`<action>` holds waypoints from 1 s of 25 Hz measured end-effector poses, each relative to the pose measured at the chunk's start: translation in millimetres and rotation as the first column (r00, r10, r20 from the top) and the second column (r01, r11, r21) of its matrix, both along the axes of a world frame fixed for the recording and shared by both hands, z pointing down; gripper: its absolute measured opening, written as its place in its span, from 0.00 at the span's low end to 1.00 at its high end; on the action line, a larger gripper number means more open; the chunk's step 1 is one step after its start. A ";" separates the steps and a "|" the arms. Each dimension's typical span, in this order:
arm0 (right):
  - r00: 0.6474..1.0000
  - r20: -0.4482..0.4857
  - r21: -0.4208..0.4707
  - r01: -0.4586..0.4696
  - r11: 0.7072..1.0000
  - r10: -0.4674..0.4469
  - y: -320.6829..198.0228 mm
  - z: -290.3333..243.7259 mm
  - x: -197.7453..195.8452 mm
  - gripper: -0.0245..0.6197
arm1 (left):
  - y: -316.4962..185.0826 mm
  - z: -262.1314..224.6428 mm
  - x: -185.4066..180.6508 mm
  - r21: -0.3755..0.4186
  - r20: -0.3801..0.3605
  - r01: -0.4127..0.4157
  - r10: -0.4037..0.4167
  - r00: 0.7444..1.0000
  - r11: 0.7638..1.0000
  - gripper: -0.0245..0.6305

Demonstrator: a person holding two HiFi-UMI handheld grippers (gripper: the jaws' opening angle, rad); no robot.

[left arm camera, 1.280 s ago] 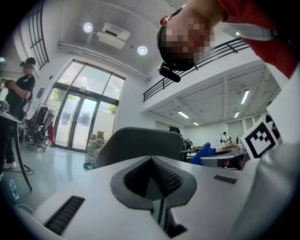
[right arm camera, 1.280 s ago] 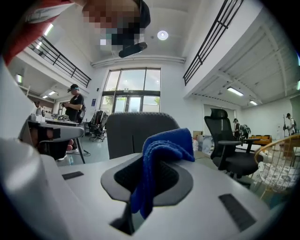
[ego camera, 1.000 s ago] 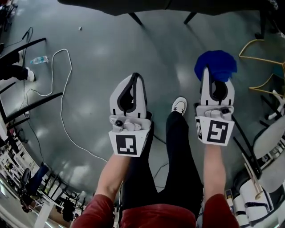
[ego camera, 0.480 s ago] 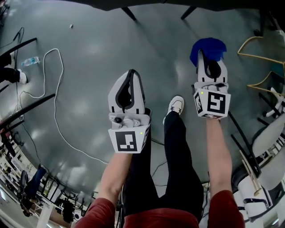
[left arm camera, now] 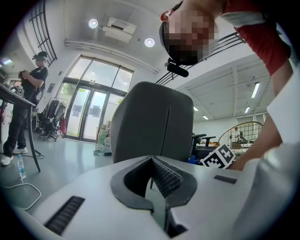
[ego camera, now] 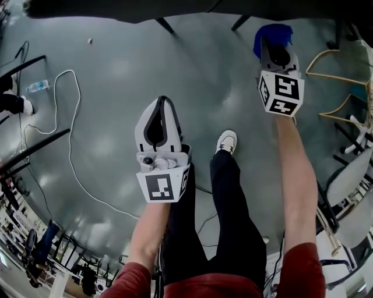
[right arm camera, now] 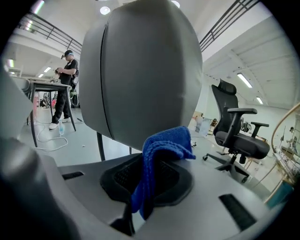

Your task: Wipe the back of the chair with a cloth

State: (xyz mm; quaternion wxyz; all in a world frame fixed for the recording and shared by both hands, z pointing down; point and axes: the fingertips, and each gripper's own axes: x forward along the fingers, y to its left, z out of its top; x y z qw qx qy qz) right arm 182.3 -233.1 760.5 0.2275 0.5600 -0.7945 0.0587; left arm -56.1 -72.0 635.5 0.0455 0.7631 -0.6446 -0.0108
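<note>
The grey chair back (right arm camera: 140, 70) fills the right gripper view and stands farther off in the left gripper view (left arm camera: 152, 122); in the head view only its dark top edge (ego camera: 175, 7) shows. My right gripper (ego camera: 269, 38) (right arm camera: 149, 161) is shut on a blue cloth (ego camera: 273, 32) (right arm camera: 161, 150), held up close to the chair back's lower part; I cannot tell whether they touch. Lower and to the left, my left gripper (ego camera: 162, 100) (left arm camera: 152, 159) is shut with nothing in it, well short of the chair.
Chair legs (ego camera: 164, 25) stand on the grey floor. A white cable (ego camera: 70, 116) and a water bottle (ego camera: 36, 86) lie at left. A black office chair (right arm camera: 236, 133) is at right, white chairs (ego camera: 349, 174) too. A person (right arm camera: 63, 89) stands by a table.
My right gripper has moved forward and up with the blue cloth, closer to the chair back. My left gripper has dropped back slightly and stays shut.
</note>
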 end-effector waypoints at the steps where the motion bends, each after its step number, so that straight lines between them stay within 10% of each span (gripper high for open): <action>1: 1.000 -0.013 -0.004 0.002 1.000 -0.002 -4.5 2.1 -0.2 0.13 | -1.7 -0.6 -0.3 0.001 0.000 0.001 -0.001 1.000 1.000 0.06; 15: 0.999 -0.033 -0.064 -0.045 0.997 0.043 -36.2 4.4 -8.2 0.13 | -11.9 -3.4 -17.3 -0.003 -0.011 0.025 -0.025 1.000 1.000 0.06; 25: 0.998 -0.028 -0.074 0.054 0.996 -0.056 -30.8 1.5 -92.0 0.13 | -2.2 -12.4 -54.9 0.009 -0.014 0.041 -0.041 0.999 0.999 0.06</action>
